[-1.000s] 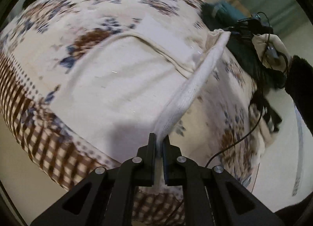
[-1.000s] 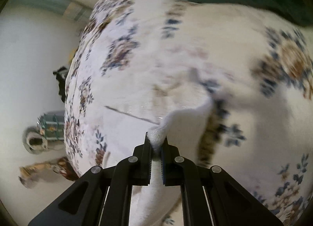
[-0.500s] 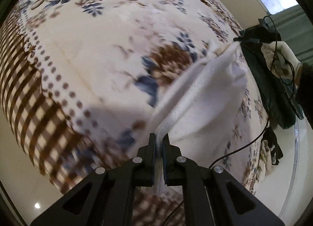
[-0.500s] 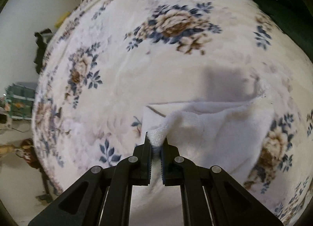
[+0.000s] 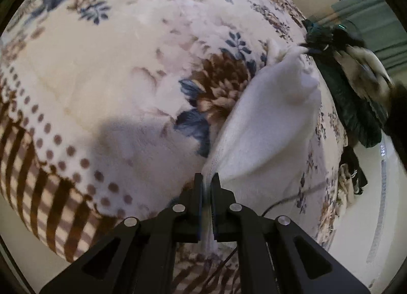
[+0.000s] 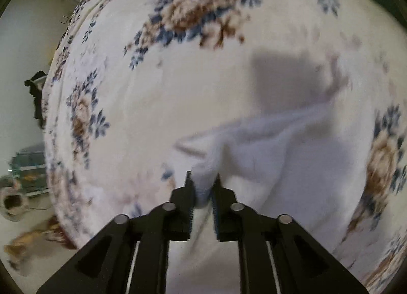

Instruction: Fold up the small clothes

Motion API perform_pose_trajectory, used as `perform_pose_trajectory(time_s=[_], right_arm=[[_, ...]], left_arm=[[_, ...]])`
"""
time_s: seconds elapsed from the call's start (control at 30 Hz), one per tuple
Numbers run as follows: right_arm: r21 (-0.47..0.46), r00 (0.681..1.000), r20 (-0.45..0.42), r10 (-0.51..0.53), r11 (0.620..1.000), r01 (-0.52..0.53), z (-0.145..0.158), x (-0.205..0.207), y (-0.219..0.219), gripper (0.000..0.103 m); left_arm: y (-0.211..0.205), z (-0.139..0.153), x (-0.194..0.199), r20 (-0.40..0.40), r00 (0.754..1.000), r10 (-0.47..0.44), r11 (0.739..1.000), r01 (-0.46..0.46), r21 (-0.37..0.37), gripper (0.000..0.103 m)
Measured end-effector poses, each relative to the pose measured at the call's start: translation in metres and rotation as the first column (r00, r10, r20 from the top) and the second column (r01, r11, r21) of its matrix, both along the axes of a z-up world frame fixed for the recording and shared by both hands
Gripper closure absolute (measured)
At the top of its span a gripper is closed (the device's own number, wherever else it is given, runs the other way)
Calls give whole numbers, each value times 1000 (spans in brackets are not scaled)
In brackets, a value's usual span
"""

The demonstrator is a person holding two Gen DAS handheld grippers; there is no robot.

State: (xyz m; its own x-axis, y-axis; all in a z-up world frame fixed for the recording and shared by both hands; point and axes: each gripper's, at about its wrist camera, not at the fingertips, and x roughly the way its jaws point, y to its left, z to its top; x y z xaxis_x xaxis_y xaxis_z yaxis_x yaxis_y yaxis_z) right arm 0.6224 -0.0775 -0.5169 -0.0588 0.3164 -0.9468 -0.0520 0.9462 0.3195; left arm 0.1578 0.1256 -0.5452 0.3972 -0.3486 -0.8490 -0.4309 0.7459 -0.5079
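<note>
The white garment (image 5: 269, 126) lay doubled over on the floral blanket (image 5: 106, 70), one corner at each gripper. The left gripper (image 5: 207, 184) was clamped tight on a ribbed edge — cloth pinched flat between its jaws. The right gripper (image 6: 202, 182) had just been easing apart; the garment's bunched corner (image 6: 203, 179) sat between its pads, which appeared only loosely in contact. A dark green cloth (image 5: 356, 105) lay at the blanket's far edge.

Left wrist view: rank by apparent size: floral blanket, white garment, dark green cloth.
1. floral blanket, fills most of the frame
2. white garment
3. dark green cloth, though it lies farther from the camera, so true size is unsure
</note>
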Motion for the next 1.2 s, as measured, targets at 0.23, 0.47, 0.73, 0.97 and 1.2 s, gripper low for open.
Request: perform_pose_trajectory(time_s=[0.23, 0.47, 0.73, 0.97, 1.2], right_arm=[[-32, 985, -56, 166, 985, -168, 27, -153, -68, 54], [71, 900, -416, -129, 982, 174, -73, -349, -161, 53], [172, 879, -336, -338, 896, 410, -73, -428, -188, 103], [173, 920, -290, -264, 931, 322, -62, -470, -186, 102], [-355, 871, 208, 446, 864, -358, -21, -483, -80, 50]], left_arm=[[-5, -6, 2, -31, 998, -54, 999, 54, -5, 99], [-12, 2, 1, -63, 996, -58, 998, 58, 2, 99], [-27, 23, 9, -90, 989, -115, 992, 119, 39, 99], [-27, 34, 12, -61, 990, -127, 991, 129, 38, 99], [-28, 22, 17, -81, 985, -151, 989, 151, -3, 99]])
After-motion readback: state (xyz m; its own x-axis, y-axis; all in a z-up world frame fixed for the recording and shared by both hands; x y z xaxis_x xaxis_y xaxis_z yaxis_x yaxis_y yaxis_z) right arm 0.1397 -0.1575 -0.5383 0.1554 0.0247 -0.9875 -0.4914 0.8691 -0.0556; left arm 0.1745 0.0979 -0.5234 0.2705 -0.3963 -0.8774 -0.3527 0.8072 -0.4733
